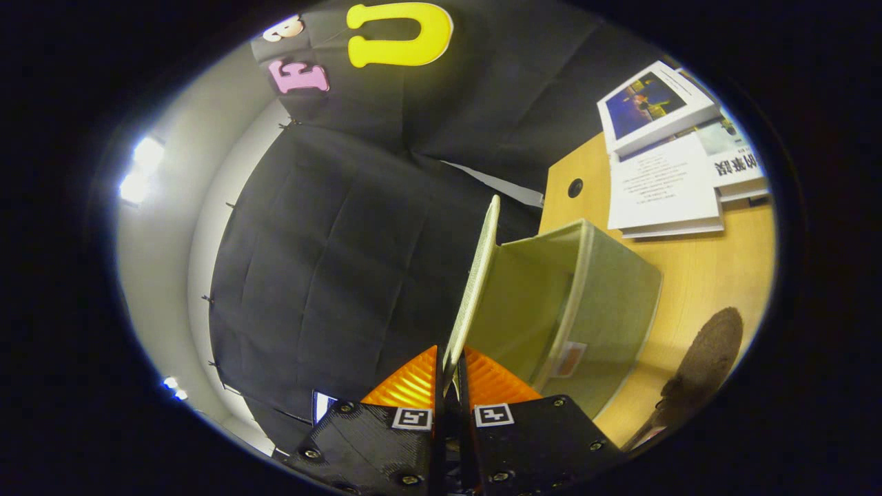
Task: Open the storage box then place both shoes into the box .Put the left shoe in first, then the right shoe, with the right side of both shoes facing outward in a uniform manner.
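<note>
Pinching the edge of the lid (475, 275), the gripper (449, 375) is holding its two orange fingers (412, 386) nearly together, with the thin flap clamped between them. The lid is standing up on edge, swung away from the mouth of the storage box (606, 303), so the box is lying open and showing its pale green inside. The box itself is sitting on the wooden table (696, 275), close to the table's near corner, with a small label on the wall facing the fingers. Beyond the box, towards the table's far edge, a stack of books and printed sheets (665, 172) is lying flat, and a small dark round hole (575, 187) is showing in the tabletop near that far corner. Just beside the box, by the table's side edge, one dark brown shoe (706, 358) is resting; I cannot tell which foot it belongs to. Behind the lid, the black cloth of the booth wall (331, 262) is hanging, with a white room wall (165, 262) and bright lights beyond it.
</note>
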`<state>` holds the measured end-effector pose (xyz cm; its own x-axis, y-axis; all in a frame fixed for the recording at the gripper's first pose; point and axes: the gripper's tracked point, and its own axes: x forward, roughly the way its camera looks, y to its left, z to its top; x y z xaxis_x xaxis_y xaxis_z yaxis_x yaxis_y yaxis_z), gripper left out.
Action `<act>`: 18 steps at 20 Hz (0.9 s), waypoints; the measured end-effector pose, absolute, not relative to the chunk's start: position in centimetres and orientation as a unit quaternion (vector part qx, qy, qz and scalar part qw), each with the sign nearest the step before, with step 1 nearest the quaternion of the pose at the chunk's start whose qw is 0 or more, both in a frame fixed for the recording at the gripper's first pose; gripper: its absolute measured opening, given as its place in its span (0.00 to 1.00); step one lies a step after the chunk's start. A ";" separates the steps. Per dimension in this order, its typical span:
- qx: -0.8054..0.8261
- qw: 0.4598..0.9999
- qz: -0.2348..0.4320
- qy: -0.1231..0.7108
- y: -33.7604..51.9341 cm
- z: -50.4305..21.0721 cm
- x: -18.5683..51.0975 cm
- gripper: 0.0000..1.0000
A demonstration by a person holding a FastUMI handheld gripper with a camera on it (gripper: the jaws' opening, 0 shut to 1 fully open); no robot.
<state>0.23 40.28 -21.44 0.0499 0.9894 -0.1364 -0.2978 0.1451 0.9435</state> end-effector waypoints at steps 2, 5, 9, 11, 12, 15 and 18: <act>0.379 0.614 0.534 0.440 41.5 -20.2 0.4 0.08; 0.358 0.617 0.550 0.435 43.3 -18.3 0.2 0.08; 0.330 0.623 0.567 0.427 46.3 -16.5 0.3 0.10; 0.314 0.628 0.565 0.433 47.5 -16.3 0.2 0.10; 0.310 0.629 0.565 0.436 48.3 -16.1 0.3 0.10; 0.309 0.628 0.563 0.440 50.8 -15.3 0.1 0.10; 0.284 0.639 0.570 0.433 53.5 -14.8 -0.2 0.12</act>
